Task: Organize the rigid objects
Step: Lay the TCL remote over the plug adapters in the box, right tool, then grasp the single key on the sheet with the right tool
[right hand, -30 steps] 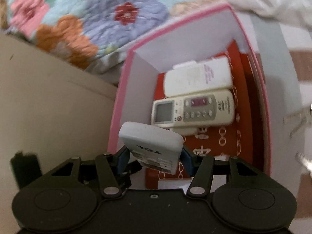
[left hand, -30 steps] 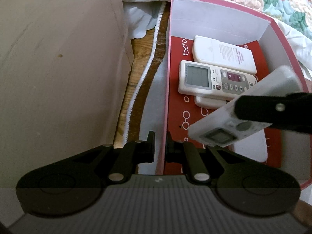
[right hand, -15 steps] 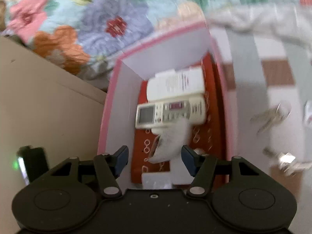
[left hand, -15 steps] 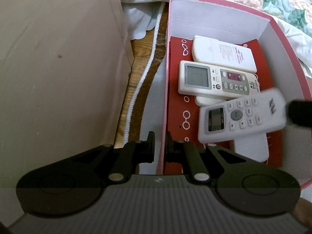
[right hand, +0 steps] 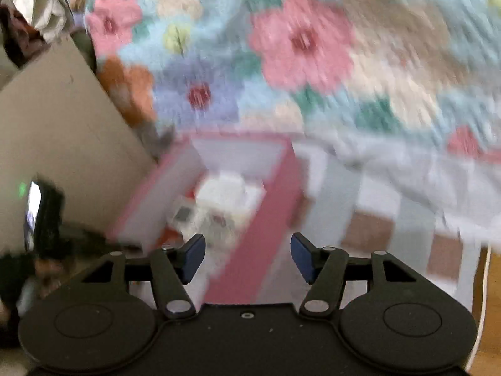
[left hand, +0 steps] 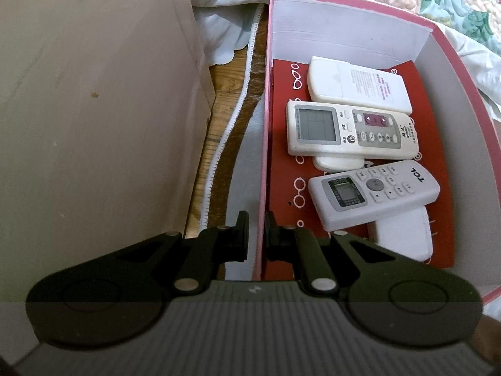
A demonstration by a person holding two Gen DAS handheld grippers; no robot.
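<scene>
The pink box (left hand: 350, 3) served as the landmark, its white inner walls rising around a red patterned floor. Inside it, the grey TCL remote (left hand: 374, 195) lay face up at the near end, its screen toward the box's left wall and its far end resting on a white object (left hand: 404, 235) beneath it. Just beyond it lay the white universal remote (left hand: 350, 130), also face up, overlapping another white piece, and past that, nearest the far wall, a white remote (left hand: 357, 86) turned back side up. The left gripper (left hand: 256, 235) was pinched on the box's near left wall, one finger outside the box and one inside, so the grey remote sat just to the inner side of that finger without touching it. The right gripper (right hand: 247, 258) stood spread with nothing between its blue pads (right hand: 192, 257), raised above the box's right wall in a heavily blurred view, the remotes showing only as a pale smear inside the box beyond its left finger. A floral quilt (right hand: 300, 44) lay behind the box, and a beige panel (left hand: 94, 109) stood off its left side.
</scene>
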